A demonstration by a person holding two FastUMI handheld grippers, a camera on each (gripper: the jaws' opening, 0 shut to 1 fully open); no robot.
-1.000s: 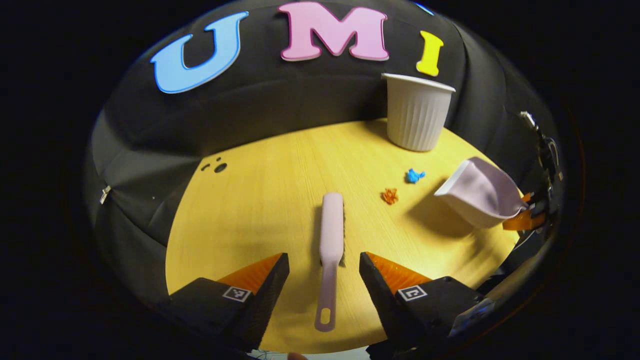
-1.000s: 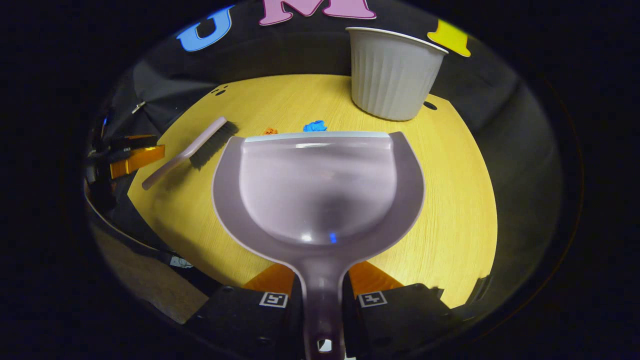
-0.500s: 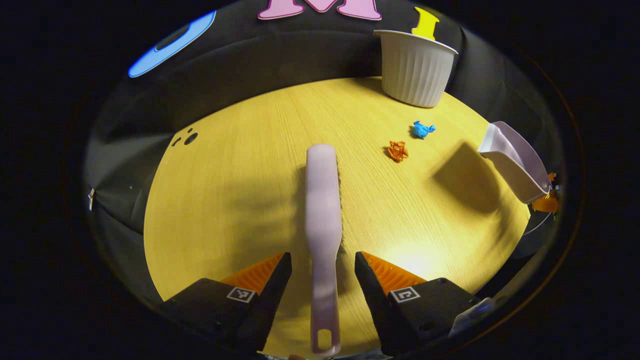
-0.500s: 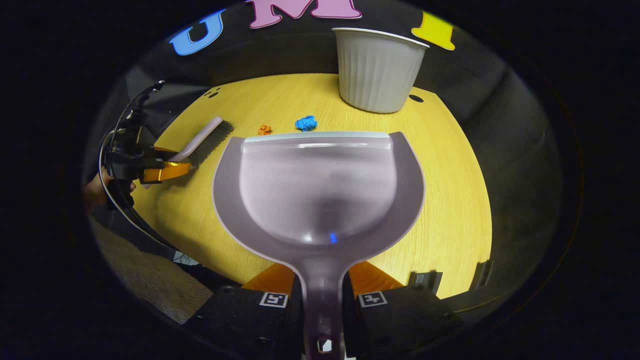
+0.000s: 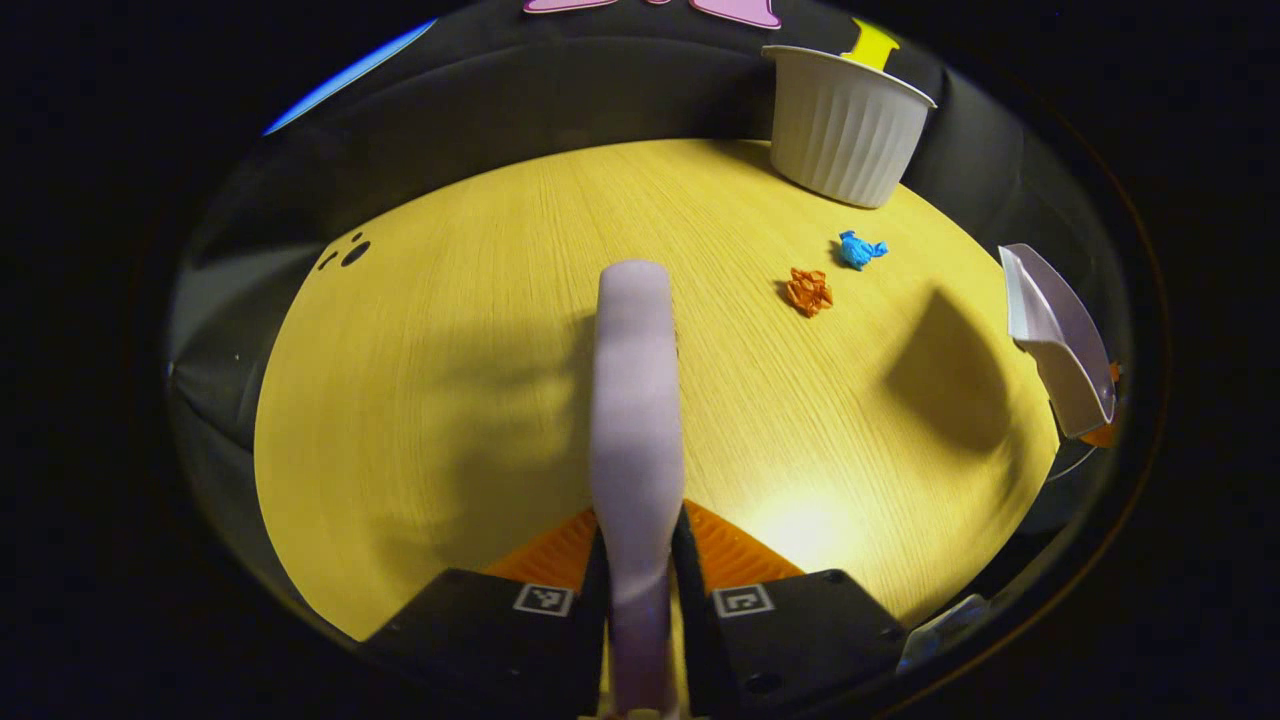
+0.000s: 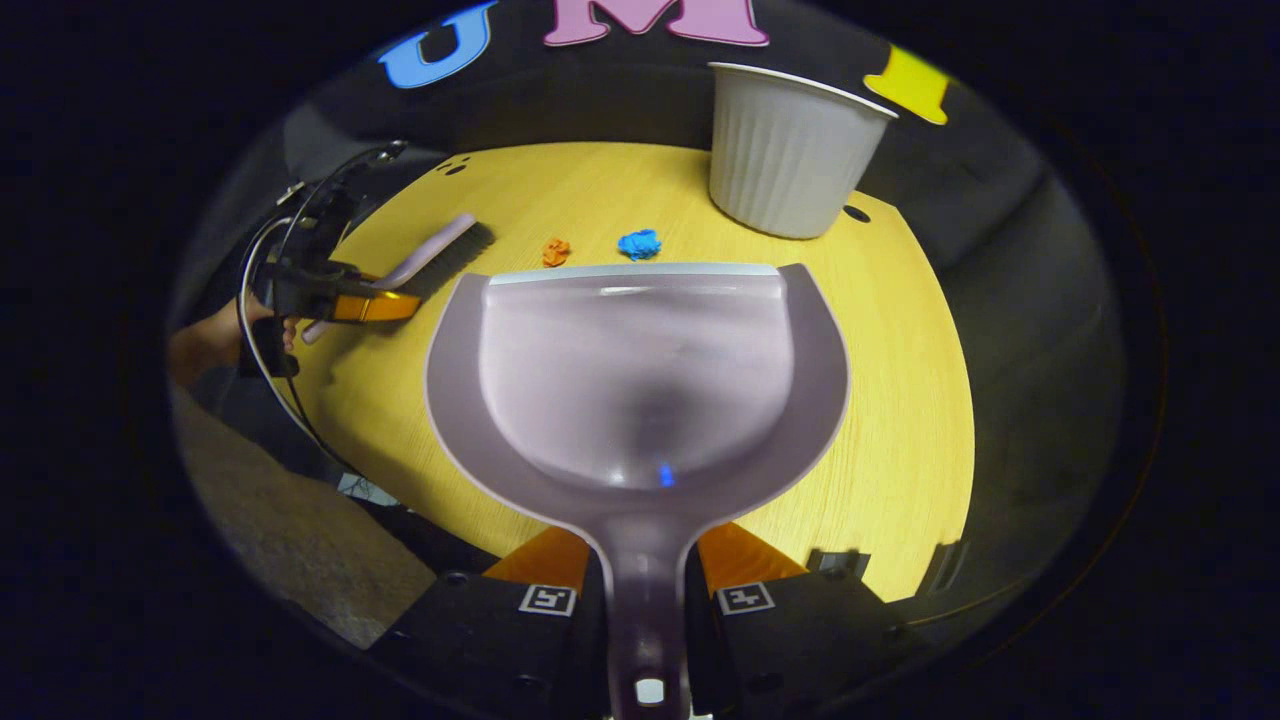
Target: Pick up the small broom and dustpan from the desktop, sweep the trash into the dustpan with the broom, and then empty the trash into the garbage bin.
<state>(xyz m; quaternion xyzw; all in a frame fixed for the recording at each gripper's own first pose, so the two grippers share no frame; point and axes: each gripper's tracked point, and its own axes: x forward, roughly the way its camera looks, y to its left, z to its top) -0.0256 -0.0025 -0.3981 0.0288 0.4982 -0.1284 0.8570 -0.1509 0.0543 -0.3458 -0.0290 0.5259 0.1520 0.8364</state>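
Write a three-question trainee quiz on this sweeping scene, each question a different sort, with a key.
1. True or false: the left gripper is shut on the broom.
2. Multiple choice: what does the right gripper hold? A) the garbage bin B) the dustpan C) nothing
3. Fill in: the scrap lying nearer the garbage bin is the ____ one.

Key
1. True: both fingers press on the broom's handle.
2. B: the dustpan is clamped by its handle.
3. Blue: the blue scrap lies nearer the bin than the orange scrap; both are on the table, outside the dustpan.
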